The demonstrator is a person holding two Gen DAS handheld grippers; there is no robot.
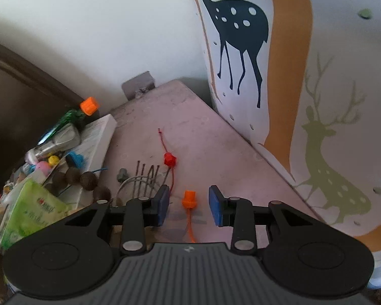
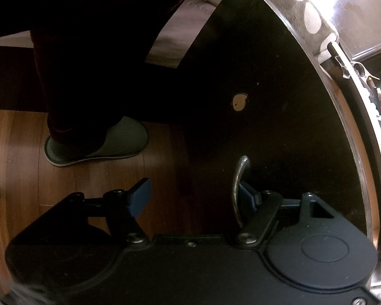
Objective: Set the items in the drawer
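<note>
Left gripper (image 1: 189, 204) low over a pink tabletop (image 1: 203, 132), jaws partly apart, an orange charm (image 1: 189, 199) on a cord lying between the pads, untouched. Just beyond, a red charm (image 1: 169, 159) on red string, a row of nails (image 1: 146, 175) and a wire loop. Along the left edge, an overfull drawer (image 1: 99, 139): green packet, dark round beads, orange-capped bottle (image 1: 89, 105). Deer-patterned panel (image 1: 241, 38) walling the right edge. Right gripper (image 2: 193, 195) wide apart, one pad tucked behind the drawer handle (image 2: 237, 190), nothing clamped. Slippered foot (image 2: 96, 139) on wood floor beyond.
</note>
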